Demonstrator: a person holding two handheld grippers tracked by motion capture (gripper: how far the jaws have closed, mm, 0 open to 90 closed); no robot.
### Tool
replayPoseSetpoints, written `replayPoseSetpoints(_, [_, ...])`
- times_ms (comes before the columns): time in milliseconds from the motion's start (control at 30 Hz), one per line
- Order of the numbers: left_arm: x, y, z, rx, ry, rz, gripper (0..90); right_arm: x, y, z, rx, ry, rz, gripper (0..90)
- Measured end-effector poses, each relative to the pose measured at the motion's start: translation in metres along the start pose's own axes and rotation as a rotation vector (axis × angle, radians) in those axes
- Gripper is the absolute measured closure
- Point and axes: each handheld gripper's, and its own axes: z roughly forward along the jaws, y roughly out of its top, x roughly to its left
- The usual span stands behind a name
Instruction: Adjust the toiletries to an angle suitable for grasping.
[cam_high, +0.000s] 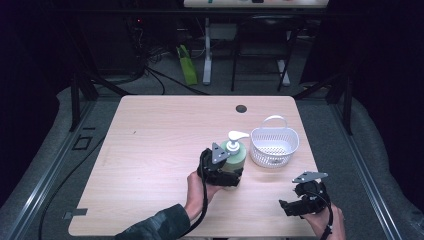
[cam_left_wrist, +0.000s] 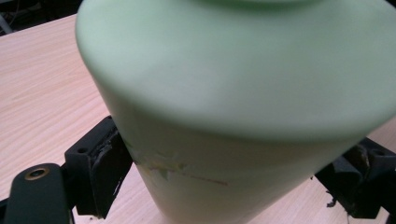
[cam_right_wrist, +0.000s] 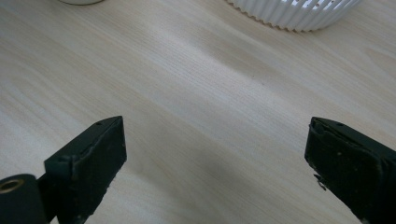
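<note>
Two black grippers sit close to the near edge of the wooden table (cam_high: 150, 150), one in each hand of the person. On the person's left side, the left gripper (cam_high: 226, 175) is at the green soap bottle (cam_high: 234, 159). In the left gripper view its two jaws press on the two sides of the bottle (cam_left_wrist: 233, 93), low down on its body, so it is clamped on the bottle. The bottle stands up straight on the table, near the middle and a bit to the right. It has a white pump top (cam_high: 235, 138) with the spout pointing right. Some small scratch marks show on the bottle's side, near the bottom.

On the other side, the right gripper (cam_high: 295, 206) is by the near right corner of the table. Its jaws are wide apart and nothing is between them but bare table (cam_right_wrist: 196, 116). It is not touching the bottle or the basket.

One white basket (cam_high: 274, 145) with little holes and a handle stands just to the right of the bottle. I can see nothing inside it. Its ribbed edge (cam_right_wrist: 294, 11) shows at the top of the right gripper view.

So there are two grippers, one bottle and one basket.
</note>
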Motion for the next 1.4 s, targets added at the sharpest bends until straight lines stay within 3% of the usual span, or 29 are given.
replayPoseSetpoints(900, [-0.02,0.014,0.02,0.015,-0.026,0.022,12.3,0.005,0.002,-0.002,-0.016,0.016,-0.01,5.0])
replayPoseSetpoints(1300, [-0.015,0.018,0.011,0.044,-0.076,0.077,10.4,0.004,0.001,-0.002,-0.013,0.02,-0.011,5.0])
replayPoseSetpoints(1333, [-0.012,0.017,0.008,0.079,-0.085,0.084,6.2,0.004,0.001,-0.002,-0.014,0.019,-0.013,5.0])
replayPoseSetpoints(1400, [-0.007,0.013,0.003,0.084,-0.088,0.091,4.5,0.004,0.001,-0.003,-0.014,0.019,-0.014,5.0])
